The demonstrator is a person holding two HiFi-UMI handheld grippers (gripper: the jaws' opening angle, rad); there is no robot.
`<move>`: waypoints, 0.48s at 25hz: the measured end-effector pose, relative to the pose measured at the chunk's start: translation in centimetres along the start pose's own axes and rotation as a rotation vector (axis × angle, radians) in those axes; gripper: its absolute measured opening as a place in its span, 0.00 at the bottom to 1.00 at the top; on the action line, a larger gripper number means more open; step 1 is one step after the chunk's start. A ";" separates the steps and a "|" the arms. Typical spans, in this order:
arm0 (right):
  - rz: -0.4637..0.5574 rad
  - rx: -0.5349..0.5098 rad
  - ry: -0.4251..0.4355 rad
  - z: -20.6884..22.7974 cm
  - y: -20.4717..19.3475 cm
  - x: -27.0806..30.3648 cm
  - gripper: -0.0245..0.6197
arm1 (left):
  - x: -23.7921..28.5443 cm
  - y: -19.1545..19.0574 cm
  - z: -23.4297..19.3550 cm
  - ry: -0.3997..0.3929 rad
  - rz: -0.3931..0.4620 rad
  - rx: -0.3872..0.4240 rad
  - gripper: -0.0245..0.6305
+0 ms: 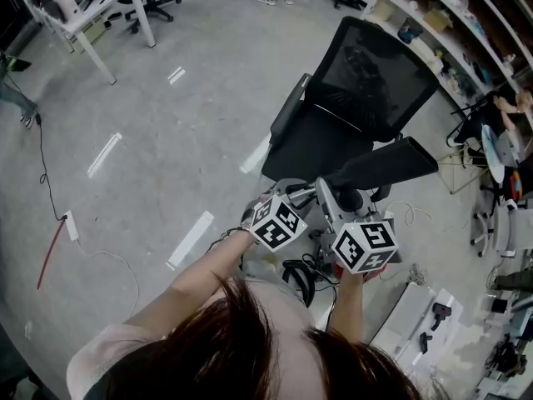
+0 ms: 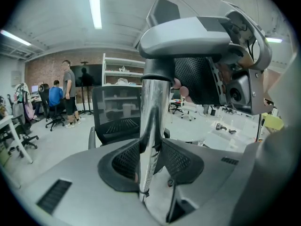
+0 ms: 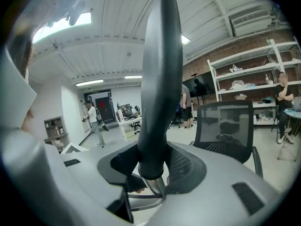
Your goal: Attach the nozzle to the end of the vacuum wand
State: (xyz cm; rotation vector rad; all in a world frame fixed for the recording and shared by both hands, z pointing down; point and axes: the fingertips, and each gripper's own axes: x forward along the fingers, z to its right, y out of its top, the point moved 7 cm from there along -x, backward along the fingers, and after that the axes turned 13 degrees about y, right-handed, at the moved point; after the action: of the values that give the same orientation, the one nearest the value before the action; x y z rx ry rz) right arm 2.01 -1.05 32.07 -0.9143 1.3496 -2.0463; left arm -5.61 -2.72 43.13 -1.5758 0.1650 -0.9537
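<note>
The vacuum wand (image 2: 151,121) is mirror-bright metal; the nozzle (image 3: 160,79) is smooth, matt dark-grey plastic. The left hand-held gripper (image 2: 151,160) and right hand-held gripper (image 3: 153,169) have matt grey plastic shells and black, dimpled pads (image 2: 123,158). The chair back (image 1: 375,77) is black mesh.

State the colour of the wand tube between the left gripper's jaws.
Shiny silver wand tube; clearest in the left gripper view.

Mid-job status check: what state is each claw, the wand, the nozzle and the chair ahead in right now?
Left claw: shut on the shiny chrome vacuum wand.
Right claw: shut on the dark grey tapered nozzle.
Wand and nozzle: chrome tube enters the nozzle's lower end; cannot tell whether it is fully seated.
Black mesh office chair: upright, unoccupied.
</note>
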 end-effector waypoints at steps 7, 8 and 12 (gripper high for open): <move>-0.001 -0.055 -0.059 -0.7 0.1 0.5 0.33 | 0.1 0.2 -0.2 -0.005 0.008 0.003 0.26; 0.000 -0.048 -0.058 -0.6 0.1 0.5 0.33 | 0.1 0.2 -0.2 -0.004 0.008 0.002 0.26; 0.005 -0.035 -0.078 -0.5 0.0 0.6 0.33 | 0.2 0.2 -0.3 -0.002 0.008 0.005 0.26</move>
State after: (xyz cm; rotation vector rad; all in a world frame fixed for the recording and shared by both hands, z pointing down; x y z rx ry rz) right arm 1.24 -1.18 32.05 -0.9945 1.3480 -1.9680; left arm -5.58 -3.11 43.09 -1.5709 0.1673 -0.9458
